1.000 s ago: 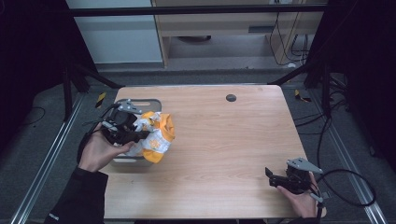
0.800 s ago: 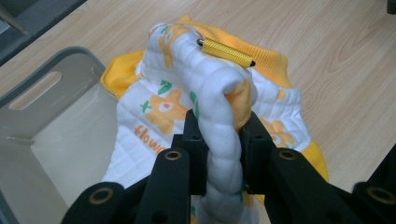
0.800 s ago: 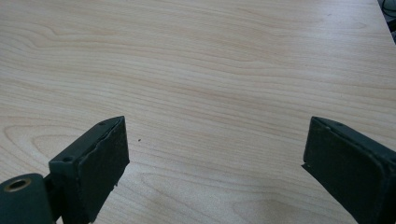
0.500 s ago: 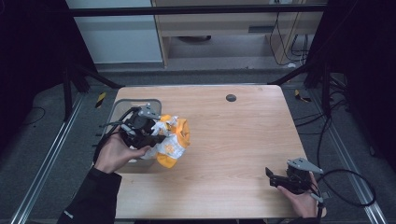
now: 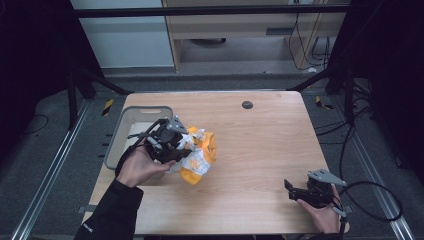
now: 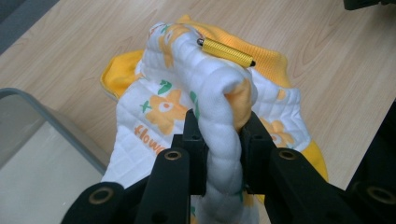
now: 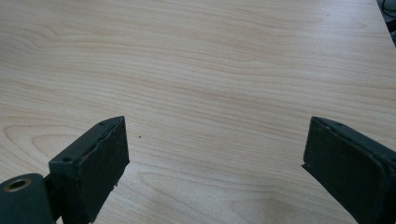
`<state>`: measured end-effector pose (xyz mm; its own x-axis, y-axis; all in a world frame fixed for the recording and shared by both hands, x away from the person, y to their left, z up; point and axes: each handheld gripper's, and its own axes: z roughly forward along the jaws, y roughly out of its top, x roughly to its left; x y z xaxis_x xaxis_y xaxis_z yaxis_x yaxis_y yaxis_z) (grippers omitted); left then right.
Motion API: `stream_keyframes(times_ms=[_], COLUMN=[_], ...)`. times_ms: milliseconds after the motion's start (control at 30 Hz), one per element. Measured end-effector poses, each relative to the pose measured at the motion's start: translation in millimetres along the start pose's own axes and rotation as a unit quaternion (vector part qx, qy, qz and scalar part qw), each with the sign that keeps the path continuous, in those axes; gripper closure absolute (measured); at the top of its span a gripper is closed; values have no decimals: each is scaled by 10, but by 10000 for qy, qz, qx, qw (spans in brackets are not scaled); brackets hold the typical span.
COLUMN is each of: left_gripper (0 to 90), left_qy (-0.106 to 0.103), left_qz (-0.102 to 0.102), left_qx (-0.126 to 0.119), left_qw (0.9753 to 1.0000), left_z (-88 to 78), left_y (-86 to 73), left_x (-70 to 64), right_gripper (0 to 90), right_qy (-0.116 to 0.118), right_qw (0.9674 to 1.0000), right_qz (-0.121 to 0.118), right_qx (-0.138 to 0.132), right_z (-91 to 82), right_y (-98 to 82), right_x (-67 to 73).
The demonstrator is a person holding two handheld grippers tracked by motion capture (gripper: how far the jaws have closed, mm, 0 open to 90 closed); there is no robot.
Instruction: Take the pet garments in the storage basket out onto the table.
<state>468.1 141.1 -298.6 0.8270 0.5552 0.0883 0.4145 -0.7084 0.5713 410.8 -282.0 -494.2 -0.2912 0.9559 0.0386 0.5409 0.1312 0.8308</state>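
Note:
A quilted white cloth with orange flowers and a yellow lining (image 5: 200, 156) (image 6: 215, 98) hangs bunched from my left gripper (image 5: 176, 145) (image 6: 219, 140), which is shut on a thick fold of it just right of the grey bin (image 5: 131, 131). A small gold ridged zip pull (image 6: 225, 51) lies on top of the fold. Its lower part rests on the wooden table (image 5: 260, 150). My right gripper (image 5: 290, 187) (image 7: 215, 154) sits low at the table's front right corner, open, with bare wood between its pads.
The grey bin's rim (image 6: 51, 116) stands close at the left of the cloth. A dark round hole (image 5: 247, 104) marks the table's far side. Cables (image 5: 370, 200) trail off the right edge. Metal rails run along the floor at the left.
My left gripper has carried the cloth to the right, from over the bin's edge toward the table's middle, and slightly down. The right gripper has stayed put.

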Motion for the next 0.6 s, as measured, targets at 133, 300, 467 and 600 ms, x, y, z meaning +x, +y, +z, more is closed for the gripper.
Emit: stream_keyframes(times_ms=[133,300,467,600], left_gripper=[755,756,755,755], left_qy=[-36,-111,-183,-216], left_qz=[7,90,168,234], left_qx=[76,175,236,271], left_qw=[10000,9997,9994,9991], left_z=[105,209,347,438], left_y=[-5,11,44,75], left_x=[-21,-65,-144,-199], right_gripper=[68,68,68,68], right_qy=[-17,-9,-3,-7], right_qw=[10000,10000,10000,10000], right_qz=[-4,-3,13,10], right_qx=[-5,-3,0,0], right_z=[-1,0,-6,-5], right_y=[-1,1,2,2], right_x=[-7,-1,1,-3])
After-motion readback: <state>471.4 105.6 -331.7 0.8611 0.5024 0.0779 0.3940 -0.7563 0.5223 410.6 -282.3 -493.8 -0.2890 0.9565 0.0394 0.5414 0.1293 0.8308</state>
